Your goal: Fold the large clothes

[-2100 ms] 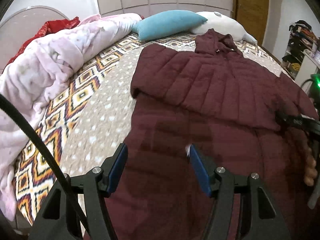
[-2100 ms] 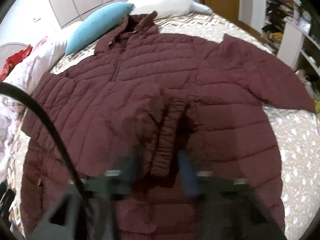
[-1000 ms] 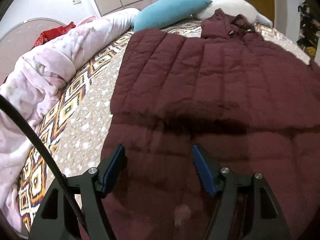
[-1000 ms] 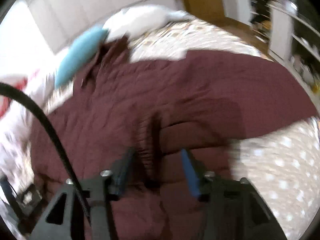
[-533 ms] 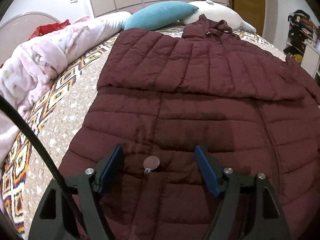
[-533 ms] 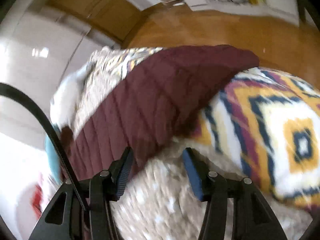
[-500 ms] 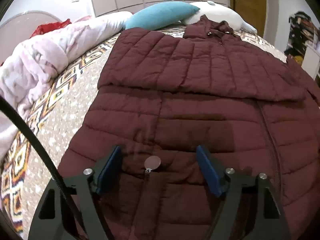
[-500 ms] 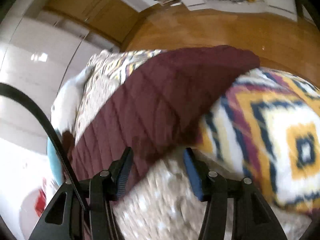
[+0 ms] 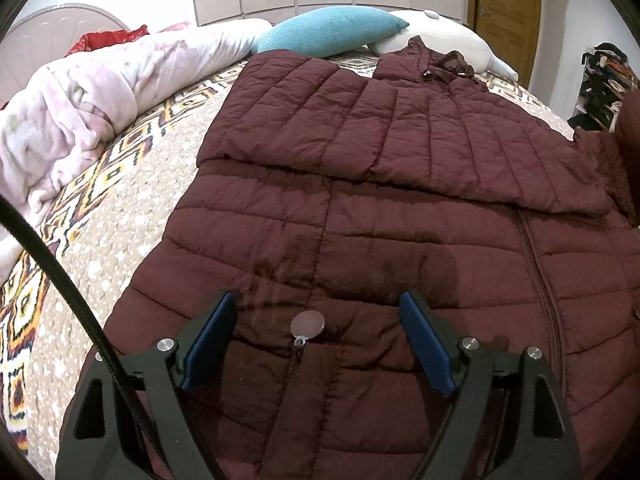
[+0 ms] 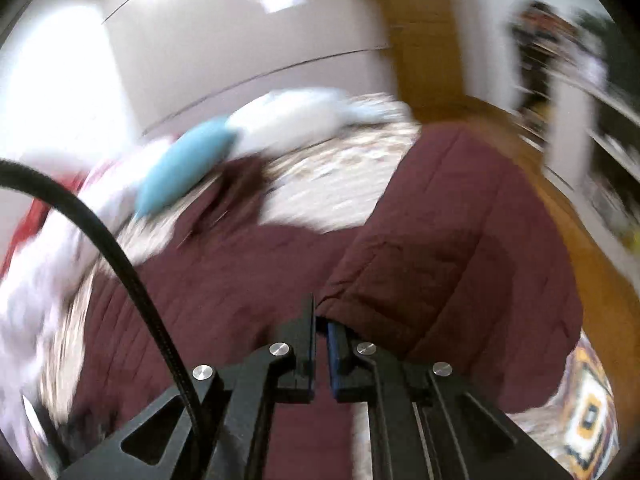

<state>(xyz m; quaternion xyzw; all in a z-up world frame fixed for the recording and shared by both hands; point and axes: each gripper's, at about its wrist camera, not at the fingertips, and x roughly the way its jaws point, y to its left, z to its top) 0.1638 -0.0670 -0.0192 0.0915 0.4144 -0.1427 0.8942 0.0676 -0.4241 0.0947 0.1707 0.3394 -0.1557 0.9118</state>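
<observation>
Maroon puffer jacket (image 9: 400, 216) lies face up on the patterned bedspread (image 9: 132, 208), its collar toward the teal pillow (image 9: 332, 32), one sleeve already folded across the chest. In the right wrist view the other sleeve (image 10: 460, 240) rises from the bed, its cuff edge pinched in the right gripper (image 10: 320, 332), whose jaws are clamped nearly together on the fabric. The step in hand looks like carrying this sleeve over the body. To do it well, the cuff should probably travel in a smooth arc, staying taut, and land flat and parallel to the sleeve already folded, so no air pocket bulges under the quilting. The left gripper (image 9: 320, 332) hangs over the lower front panel, pointing steeply down; its jaws are opening wide, with only the round zipper pull (image 9: 307, 323) between them and nothing gripped. It seems well placed to pin the hem if the body shifts. The right view is motion-blurred, so finer details are unclear.
</observation>
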